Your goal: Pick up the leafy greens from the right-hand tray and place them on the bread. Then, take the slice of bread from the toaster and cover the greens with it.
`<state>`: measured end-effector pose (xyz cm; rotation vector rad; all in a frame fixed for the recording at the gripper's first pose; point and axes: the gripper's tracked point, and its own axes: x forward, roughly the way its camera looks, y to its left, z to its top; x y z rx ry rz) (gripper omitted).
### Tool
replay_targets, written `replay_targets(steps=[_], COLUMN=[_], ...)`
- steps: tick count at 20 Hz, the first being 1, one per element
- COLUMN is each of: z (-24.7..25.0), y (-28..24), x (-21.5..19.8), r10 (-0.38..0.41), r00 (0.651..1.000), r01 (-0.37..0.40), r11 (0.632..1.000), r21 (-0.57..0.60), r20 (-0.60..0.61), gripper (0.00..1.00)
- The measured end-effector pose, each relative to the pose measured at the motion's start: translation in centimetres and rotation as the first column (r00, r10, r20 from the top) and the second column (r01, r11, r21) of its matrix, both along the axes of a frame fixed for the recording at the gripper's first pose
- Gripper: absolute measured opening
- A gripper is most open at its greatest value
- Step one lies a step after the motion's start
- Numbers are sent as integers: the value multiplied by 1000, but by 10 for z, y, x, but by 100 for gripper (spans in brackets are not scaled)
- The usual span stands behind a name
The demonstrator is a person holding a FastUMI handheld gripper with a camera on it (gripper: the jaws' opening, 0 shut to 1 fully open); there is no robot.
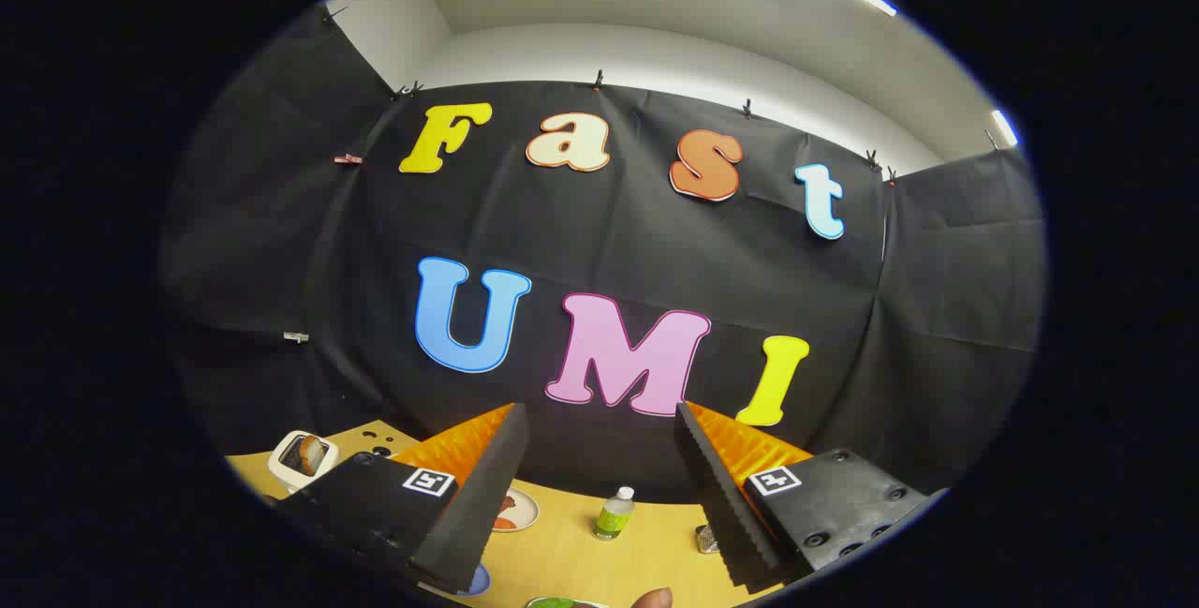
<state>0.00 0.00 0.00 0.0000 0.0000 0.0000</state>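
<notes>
Two fingers of your gripper (599,496) stand wide apart, gripping nothing, above the wooden table (571,556). Your toaster (302,456) with its bread slice (311,453) sits at ten o'clock; the leafy greens (553,602) lie at six o'clock.

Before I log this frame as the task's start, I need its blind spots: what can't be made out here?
- Leafy greens: a green sliver low between the open gripper's fingers, cut off by the edge.
- Plate: half hidden by the left finger.
- Toaster: small; its bread can't be judged.
- Metal item: partly behind the right finger.
</notes>
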Motion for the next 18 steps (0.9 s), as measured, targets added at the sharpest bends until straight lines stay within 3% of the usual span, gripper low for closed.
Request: replay_targets(steps=[18], z=[-15], y=[-19], x=[-35], r10=[-21], r00=[1000], r01=[21], r11=[1000], r21=[12], r20=[-15], gripper=[97])
